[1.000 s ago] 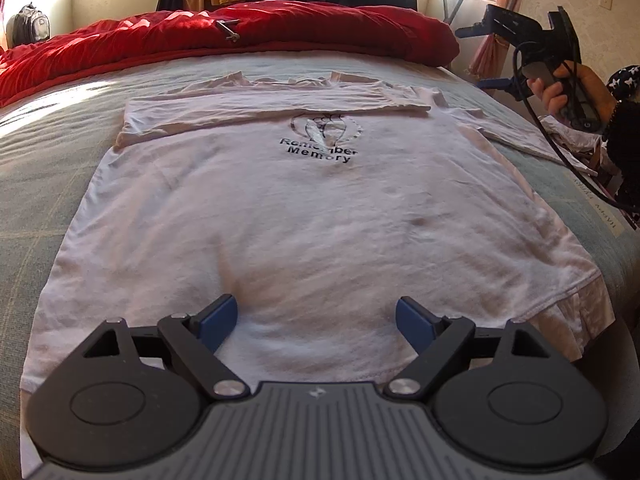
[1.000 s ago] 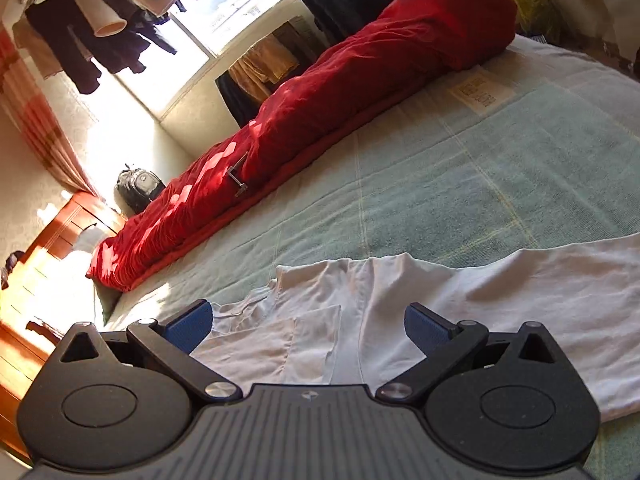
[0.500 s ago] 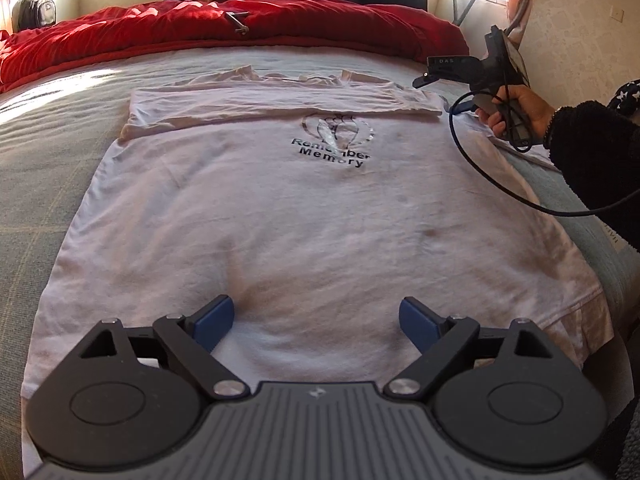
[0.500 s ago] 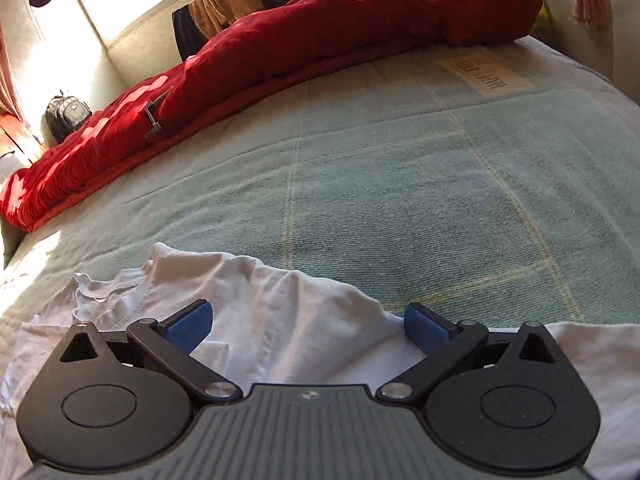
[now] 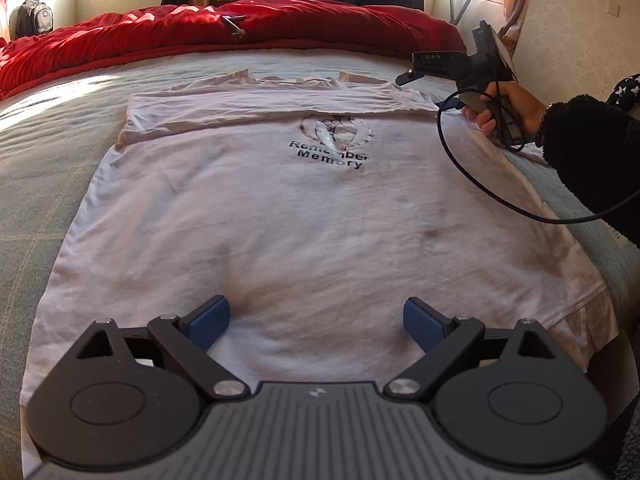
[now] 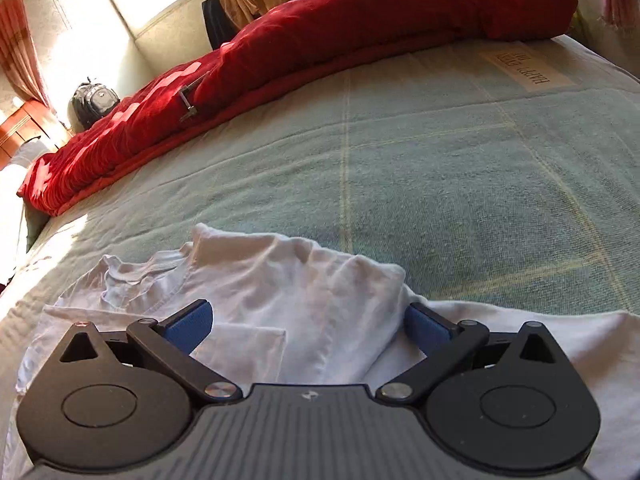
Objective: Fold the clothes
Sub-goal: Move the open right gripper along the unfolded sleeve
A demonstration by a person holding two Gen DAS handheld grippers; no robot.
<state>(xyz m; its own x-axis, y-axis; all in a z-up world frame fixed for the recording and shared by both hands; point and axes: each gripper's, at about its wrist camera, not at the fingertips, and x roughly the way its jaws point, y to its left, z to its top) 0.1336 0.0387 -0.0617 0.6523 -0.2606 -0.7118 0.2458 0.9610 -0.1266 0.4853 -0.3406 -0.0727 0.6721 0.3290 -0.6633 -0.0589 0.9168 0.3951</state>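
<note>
On the bed [image 5: 36, 184], the shirt [image 5: 304, 240] has one sleeve folded in. Left hand-held gripper [image 5: 316, 318] is opening, empty, at the hem; right hand-held gripper [image 6: 308, 326] gapes over the shoulder, probably not gripping yet. Next: pinch that sleeve.

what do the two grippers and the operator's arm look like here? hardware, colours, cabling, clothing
Both match: the left gripper and right gripper have blue pads on black linkage arms with silver pivot screws, round black side housings and a ribbed grey centre body bearing a small logo. Seen from the left wrist, the right gripper is a black pistol-grip unit trailing a black cable. The operator wears a fuzzy black sleeve.
</note>
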